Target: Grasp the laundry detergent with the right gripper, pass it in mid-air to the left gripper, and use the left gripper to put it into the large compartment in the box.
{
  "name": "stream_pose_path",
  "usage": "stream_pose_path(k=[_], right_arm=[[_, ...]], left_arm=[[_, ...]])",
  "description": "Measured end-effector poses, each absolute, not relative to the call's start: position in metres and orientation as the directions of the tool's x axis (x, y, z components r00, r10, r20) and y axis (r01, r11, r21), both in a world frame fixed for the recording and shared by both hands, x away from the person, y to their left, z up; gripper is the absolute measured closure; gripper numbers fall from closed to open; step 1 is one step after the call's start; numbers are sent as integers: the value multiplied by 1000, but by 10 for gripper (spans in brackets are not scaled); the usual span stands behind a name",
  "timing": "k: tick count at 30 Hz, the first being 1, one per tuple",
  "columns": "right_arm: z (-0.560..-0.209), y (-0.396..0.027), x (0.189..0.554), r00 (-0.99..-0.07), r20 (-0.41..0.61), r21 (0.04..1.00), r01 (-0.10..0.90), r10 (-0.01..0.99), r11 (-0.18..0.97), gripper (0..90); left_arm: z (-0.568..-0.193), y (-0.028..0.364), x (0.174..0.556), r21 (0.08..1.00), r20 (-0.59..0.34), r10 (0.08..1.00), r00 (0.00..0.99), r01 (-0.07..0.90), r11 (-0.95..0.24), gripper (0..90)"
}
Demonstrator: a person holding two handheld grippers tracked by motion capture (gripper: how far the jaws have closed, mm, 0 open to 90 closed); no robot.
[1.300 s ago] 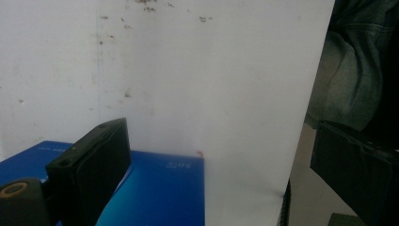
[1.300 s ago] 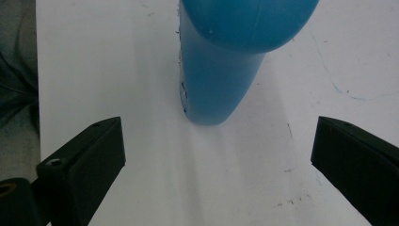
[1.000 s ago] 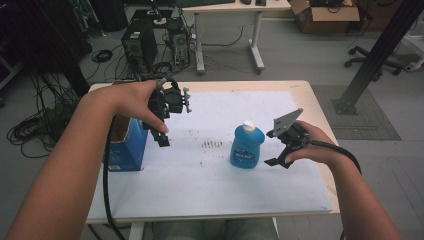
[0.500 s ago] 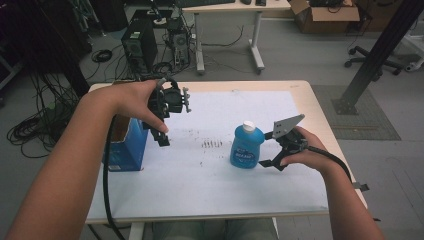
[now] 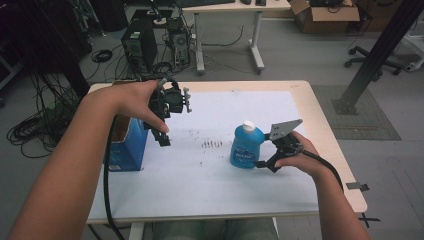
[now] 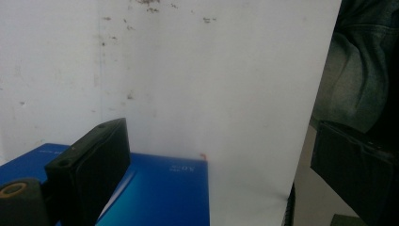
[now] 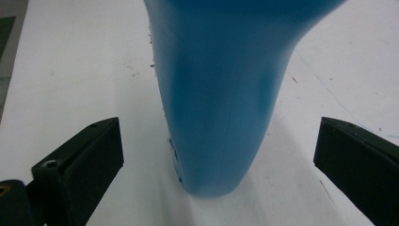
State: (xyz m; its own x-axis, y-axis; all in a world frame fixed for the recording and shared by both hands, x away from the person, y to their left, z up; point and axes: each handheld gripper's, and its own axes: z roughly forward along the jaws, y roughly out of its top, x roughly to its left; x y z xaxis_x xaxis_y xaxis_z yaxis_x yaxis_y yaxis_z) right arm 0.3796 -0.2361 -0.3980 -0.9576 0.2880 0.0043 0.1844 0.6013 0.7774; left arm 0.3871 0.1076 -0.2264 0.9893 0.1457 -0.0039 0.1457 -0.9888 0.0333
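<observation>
Fingers [image 7: 80, 165] of my right gripper [image 7: 221, 169] stand apart around the blue bottle [image 5: 246, 146], upright near the tabletop's right edge; an off-centre squeeze risks tipping it. Left gripper [image 5: 162, 131] hovers parted.

The blue bottle [image 5: 246, 146] stands upright on the tabletop [image 5: 320, 125], right of the middle, and blocks the straight path ahead of the right tongs [image 5: 261, 164], whose jaws stand wide apart with open room on both sides of the bottle. At the left edge the open blue box [image 5: 126, 147] stands in the way just below the left tongs [image 5: 162, 137]. Between box and bottle the white sheet [image 5: 200, 175] lies bare, as does the whole near strip toward the person.
</observation>
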Motion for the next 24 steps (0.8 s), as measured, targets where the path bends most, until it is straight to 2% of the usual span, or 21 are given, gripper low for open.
stream_pose_path(k=[24], right_arm=[[-419,-220,383,-946,10,849,179,324,497,12]], left_arm=[[-232,105,388,47,-12,144,990,144,-988,55]])
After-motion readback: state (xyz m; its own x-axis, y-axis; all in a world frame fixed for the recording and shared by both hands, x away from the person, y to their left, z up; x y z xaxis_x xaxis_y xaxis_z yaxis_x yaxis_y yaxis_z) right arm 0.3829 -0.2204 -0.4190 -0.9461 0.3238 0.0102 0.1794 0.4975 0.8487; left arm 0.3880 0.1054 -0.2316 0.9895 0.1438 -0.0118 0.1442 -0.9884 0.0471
